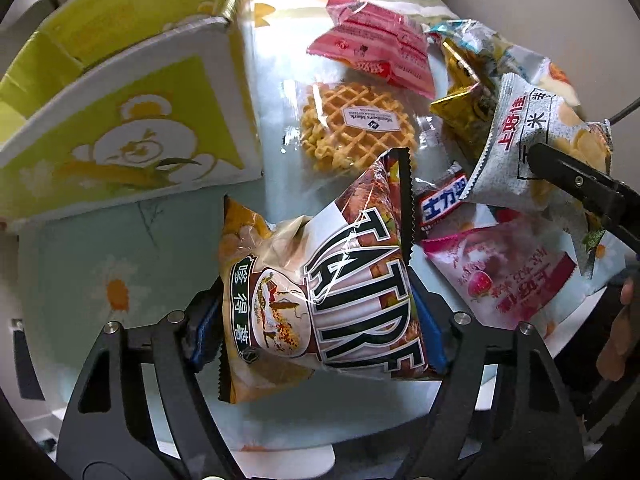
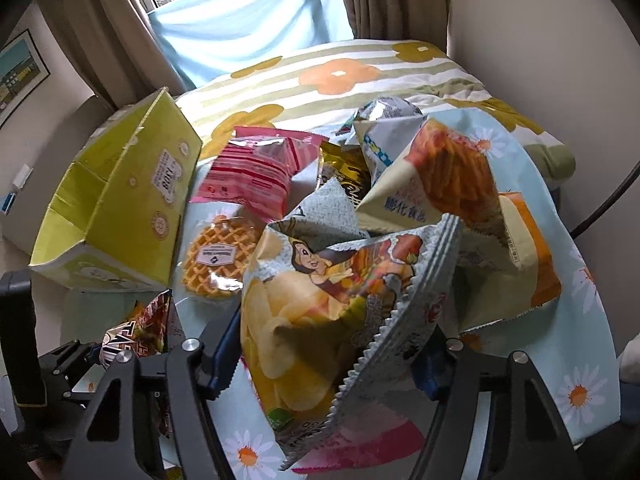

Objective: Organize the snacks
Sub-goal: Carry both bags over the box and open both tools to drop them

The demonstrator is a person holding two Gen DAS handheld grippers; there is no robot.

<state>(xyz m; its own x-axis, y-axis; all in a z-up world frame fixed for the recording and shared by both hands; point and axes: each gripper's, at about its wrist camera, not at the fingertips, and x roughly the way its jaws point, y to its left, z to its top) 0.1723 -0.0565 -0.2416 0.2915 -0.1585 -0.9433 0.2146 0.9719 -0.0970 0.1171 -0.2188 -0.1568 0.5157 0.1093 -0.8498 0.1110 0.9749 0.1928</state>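
Brown chip bag (image 1: 320, 292) printed with large block letters sits pinched between the blue pads of the left gripper (image 1: 316, 328), its jaws pressed against both sides of the bag, which is lifted off the daisy-print cloth (image 1: 80, 256). Grey chip bag (image 2: 320, 312) with a cartoon figure is clamped the same way in the right gripper (image 2: 320, 364), pads bearing on its crumpled sides. From the left wrist view, a right finger shows black against that grey bag. The yellow-green cardboard box (image 1: 132, 128), open at the top and tilted, stands just left of the pile. Still on the cloth: clear-wrapped waffle (image 1: 352, 128), pink packet (image 1: 376, 48) behind it, gold packet (image 1: 464, 108), strawberry-print pink bag (image 1: 508, 276). A striped flower-pattern pillow (image 2: 340, 76) lies beyond.
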